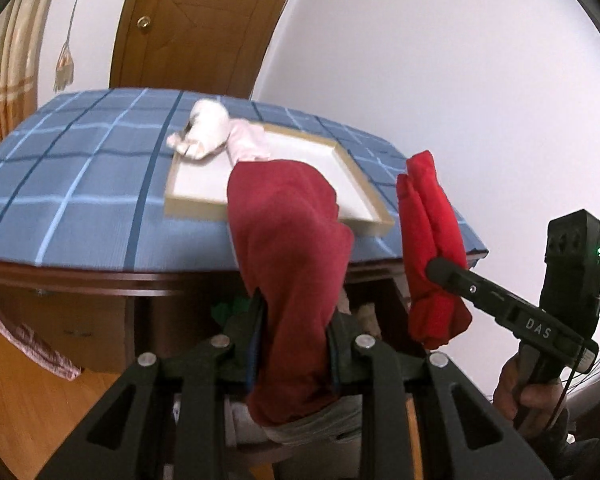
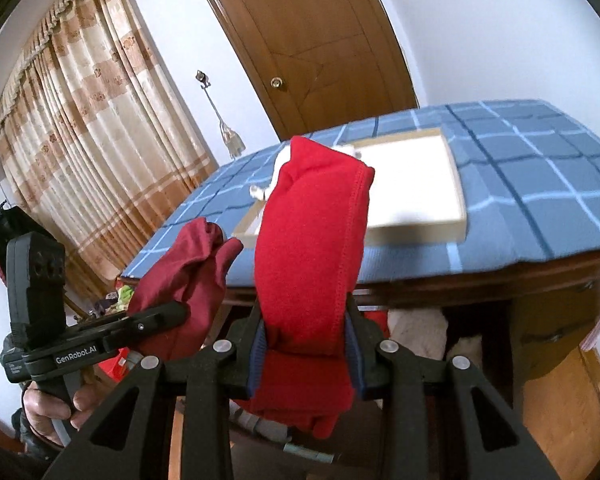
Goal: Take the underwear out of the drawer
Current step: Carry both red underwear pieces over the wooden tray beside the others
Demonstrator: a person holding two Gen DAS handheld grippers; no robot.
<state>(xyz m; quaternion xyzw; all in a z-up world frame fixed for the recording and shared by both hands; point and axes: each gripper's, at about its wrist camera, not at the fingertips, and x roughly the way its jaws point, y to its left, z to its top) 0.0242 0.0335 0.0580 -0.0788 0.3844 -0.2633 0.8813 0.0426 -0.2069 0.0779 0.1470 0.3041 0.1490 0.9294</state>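
Covering the table, a blue checked cloth (image 1: 80, 184) fronts a wooden door (image 2: 320, 40).

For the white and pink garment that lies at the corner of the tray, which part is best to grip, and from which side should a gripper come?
Probably the white bundled end, approached from above. It is the thickest, highest part and sits over the tray rim, so jaws can close around it. The pink part lies flat inside the tray, harder to pinch. Both grippers hold red garments now.
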